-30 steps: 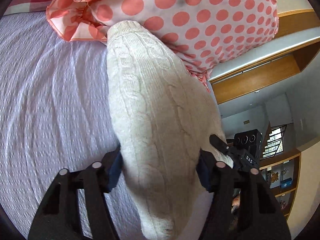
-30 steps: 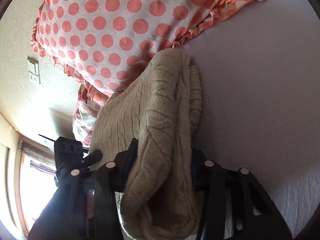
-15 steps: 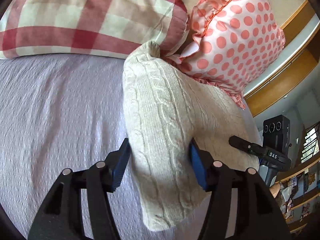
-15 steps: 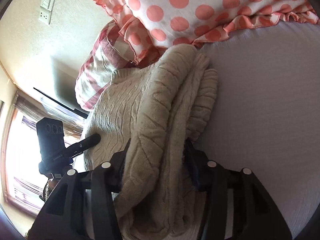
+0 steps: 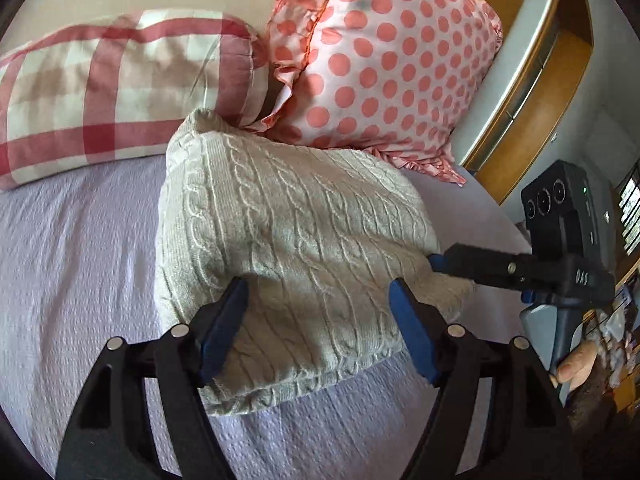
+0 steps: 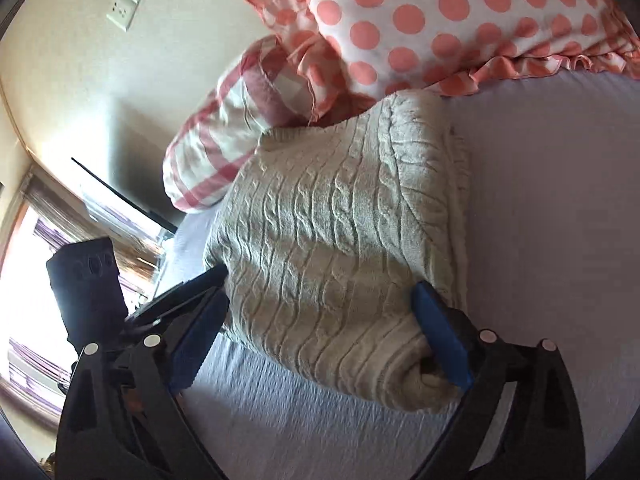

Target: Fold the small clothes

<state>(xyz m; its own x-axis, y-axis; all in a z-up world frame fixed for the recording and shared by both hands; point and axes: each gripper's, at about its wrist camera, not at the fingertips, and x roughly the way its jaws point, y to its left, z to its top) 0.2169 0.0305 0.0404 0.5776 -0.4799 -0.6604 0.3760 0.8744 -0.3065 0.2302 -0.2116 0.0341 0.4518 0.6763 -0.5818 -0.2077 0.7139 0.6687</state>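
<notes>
A cream cable-knit sweater (image 5: pixel 288 240) lies folded in a thick bundle on the lilac bed sheet (image 5: pixel 72 280), its far end against the pillows. It also shows in the right wrist view (image 6: pixel 340 240). My left gripper (image 5: pixel 320 320) is open, its blue pads apart on either side of the sweater's near edge. My right gripper (image 6: pixel 320 328) is open too, its pads wide apart around the sweater's other near edge. The right gripper also shows in the left wrist view (image 5: pixel 520 268), at the sweater's right side.
A red-and-white checked pillow (image 5: pixel 120 88) and a pink polka-dot pillow (image 5: pixel 380 60) lean at the head of the bed. A wooden frame (image 5: pixel 532 100) runs along the right. A wall socket (image 6: pixel 128 0) and a window (image 6: pixel 24 280) are on the left.
Both grippers have opened and let go of the sweater, which now rests flat on the bed. Both have drawn back a little from it.
</notes>
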